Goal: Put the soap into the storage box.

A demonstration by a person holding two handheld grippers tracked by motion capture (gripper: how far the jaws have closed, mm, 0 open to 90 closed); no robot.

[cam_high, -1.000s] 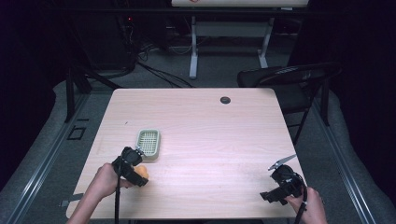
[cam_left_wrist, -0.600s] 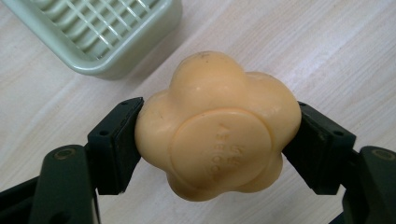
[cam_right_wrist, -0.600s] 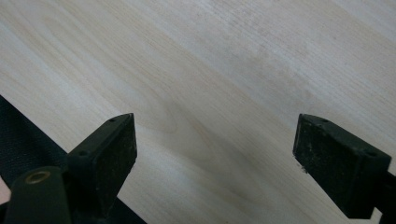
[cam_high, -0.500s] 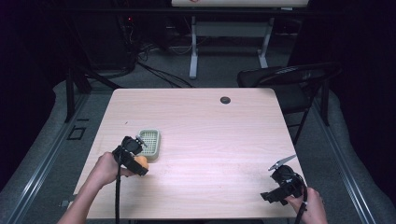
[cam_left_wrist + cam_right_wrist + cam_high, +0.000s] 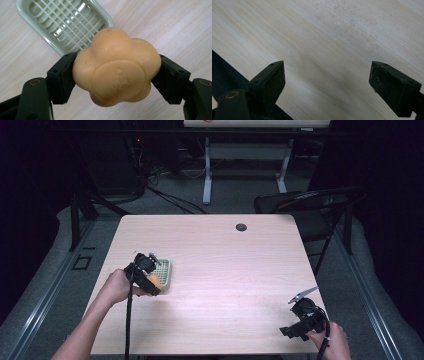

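Note:
A lumpy orange soap bar (image 5: 117,67) sits clamped between the two black pads of my left gripper (image 5: 116,75), lifted off the table. In the high view the left gripper (image 5: 148,279) holds the soap (image 5: 154,281) at the near left edge of a pale green soap dish (image 5: 164,273). The dish (image 5: 63,23) has a slatted grid bottom, and nothing lies in the part I can see. My right gripper (image 5: 301,318) rests at the table's front right corner. Its jaws (image 5: 327,85) stand wide open over bare wood.
The light wooden table (image 5: 225,270) has a small black round grommet (image 5: 241,227) near its far edge. A black chair (image 5: 310,202) stands past the far right corner. Cables trail from both grippers toward the front edge.
My left gripper has carried the soap up and toward the far right, from beside the dish's near corner to its near left edge. The right gripper has stayed put.

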